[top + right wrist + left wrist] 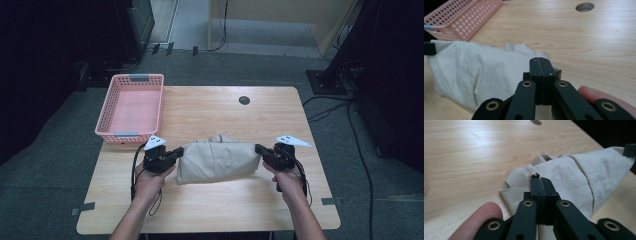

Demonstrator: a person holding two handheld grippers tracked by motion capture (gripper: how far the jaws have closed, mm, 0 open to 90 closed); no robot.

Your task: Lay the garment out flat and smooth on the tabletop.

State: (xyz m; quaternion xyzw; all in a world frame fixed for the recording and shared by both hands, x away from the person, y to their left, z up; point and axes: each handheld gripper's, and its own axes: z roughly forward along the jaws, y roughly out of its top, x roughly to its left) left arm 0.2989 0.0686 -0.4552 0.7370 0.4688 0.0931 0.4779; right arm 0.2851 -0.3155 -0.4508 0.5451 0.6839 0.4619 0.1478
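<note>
A beige folded cloth [216, 159] hangs stretched between my two grippers over the middle of the wooden table [225, 110]. My left gripper [178, 152] is shut on the cloth's left end; in the left gripper view its closed jaws pinch the cloth's [574, 175] edge at the gripper's tips [540, 179]. My right gripper [258, 149] is shut on the right end; in the right gripper view its tips [539, 59] clamp the cloth [481, 72]. The cloth sags below the jaws and its lower fold seems to rest on the tabletop.
An empty pink perforated basket [131, 107] stands at the table's far left corner, also in the right gripper view as the basket [461, 17]. A round cable hole [244, 100] lies at the far middle. Dark equipment and cables surround the table on the floor.
</note>
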